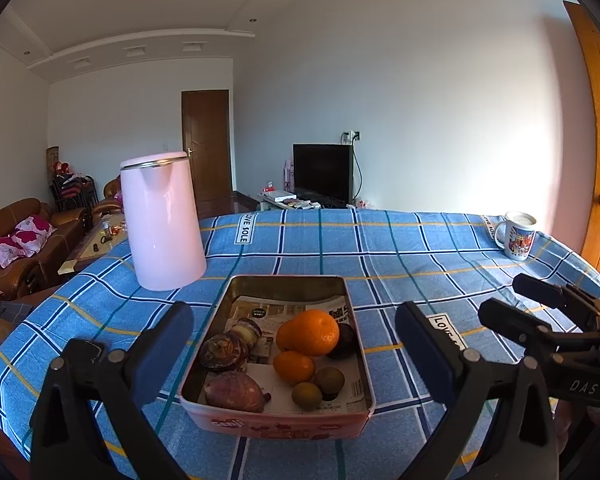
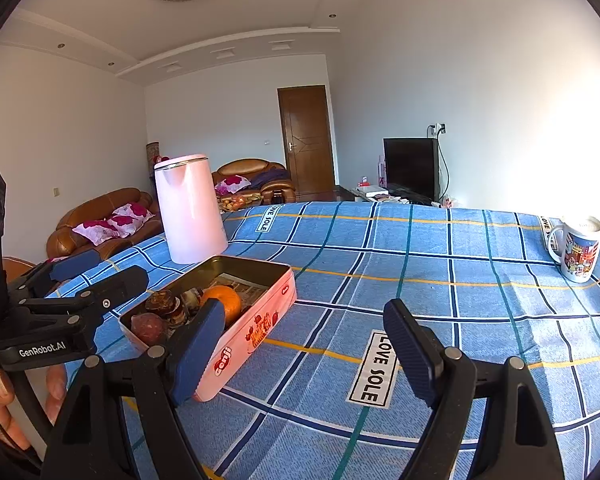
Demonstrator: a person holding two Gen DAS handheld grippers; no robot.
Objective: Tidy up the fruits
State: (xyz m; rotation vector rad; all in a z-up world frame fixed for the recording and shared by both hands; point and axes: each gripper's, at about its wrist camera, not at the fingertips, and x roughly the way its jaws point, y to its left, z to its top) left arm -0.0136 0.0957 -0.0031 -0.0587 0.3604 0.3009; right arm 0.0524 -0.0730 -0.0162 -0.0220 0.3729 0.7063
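A pink metal tin (image 1: 278,424) lined with newspaper sits on the blue checked tablecloth. It holds two oranges (image 1: 309,332), small green-brown fruits (image 1: 329,380), a dark round fruit, and brownish-purple fruits (image 1: 233,391). My left gripper (image 1: 294,346) is open and empty, its fingers on either side of the tin, just above it. My right gripper (image 2: 302,350) is open and empty over the cloth, to the right of the tin (image 2: 256,320). The right gripper also shows at the right edge of the left wrist view (image 1: 540,316).
A pink kettle (image 1: 162,220) stands behind the tin at the left. A printed mug (image 1: 518,236) stands near the table's far right corner. The table edge drops off at left toward brown sofas (image 2: 100,224). A TV and door are far behind.
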